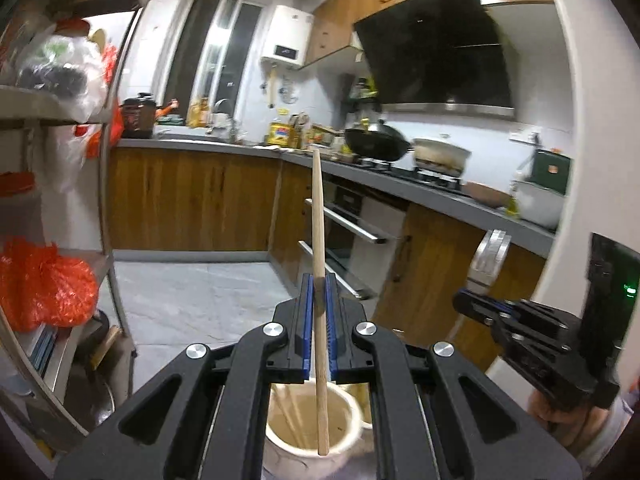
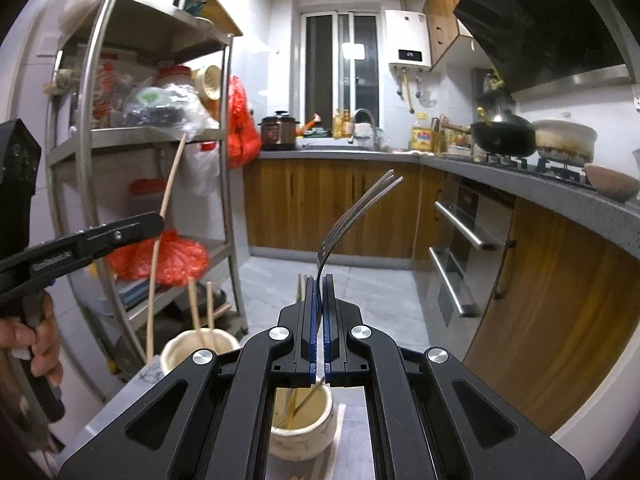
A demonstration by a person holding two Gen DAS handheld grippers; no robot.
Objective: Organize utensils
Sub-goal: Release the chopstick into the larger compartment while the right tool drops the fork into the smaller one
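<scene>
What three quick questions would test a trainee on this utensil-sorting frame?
1. True or false: the left hand-held gripper is shut on a wooden chopstick.
2. What does the right hand-held gripper grip?
A. a spoon
B. a metal fork
C. a knife
3. Fill in: under each hand-held gripper stands a cream ceramic ____ with utensils inside.

Key: 1 true; 2 B; 3 utensil holder. The left one holds more chopsticks, and the right one sits below the fork.
</scene>
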